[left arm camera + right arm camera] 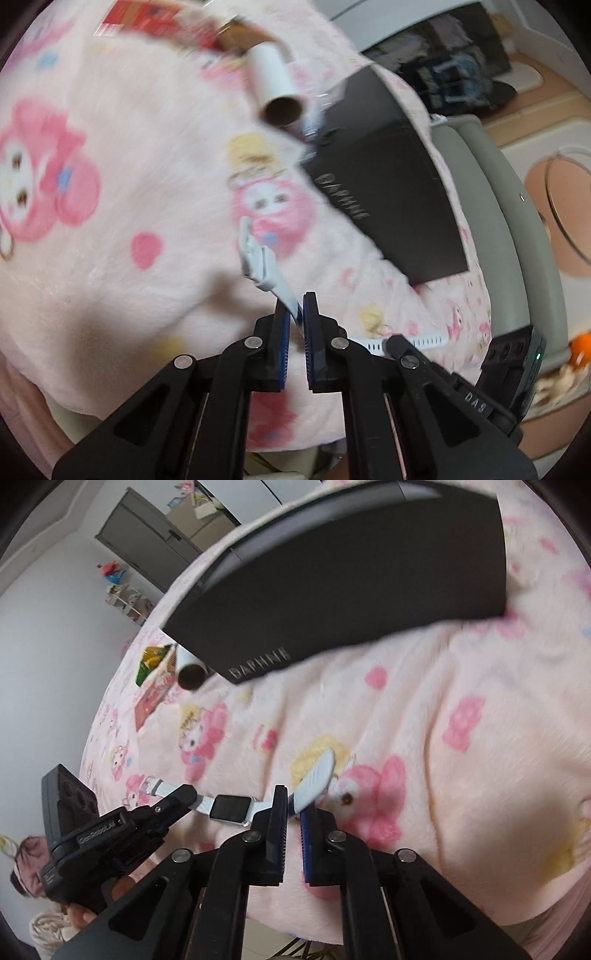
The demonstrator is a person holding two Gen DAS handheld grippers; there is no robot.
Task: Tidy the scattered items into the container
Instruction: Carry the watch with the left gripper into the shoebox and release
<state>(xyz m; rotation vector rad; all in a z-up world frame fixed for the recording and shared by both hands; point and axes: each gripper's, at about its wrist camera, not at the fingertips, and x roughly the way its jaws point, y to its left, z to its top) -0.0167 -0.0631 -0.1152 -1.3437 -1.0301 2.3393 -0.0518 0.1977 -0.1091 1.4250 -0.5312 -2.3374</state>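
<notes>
The right gripper (293, 812) pinches one strap of the smartwatch (231, 806). The left gripper (294, 310) pinches the other strap. The watch is near the blanket's (443, 720) near edge, outside the black box (351, 583). The cardboard tube (190, 672) and packets (151, 659) also lie outside, beside the box corner. Judged remaining: all visible items.

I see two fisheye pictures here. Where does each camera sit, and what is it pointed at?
Left wrist view: sits on the left gripper and looks along its fingers over the pink blanket. Its jaws pinch the watch, and the right gripper shows at lower right.
Right wrist view: sits on the right gripper and faces the blanket. The left gripper and part of a hand show at left.
Shared: watch, black box, cardboard tube.
</notes>
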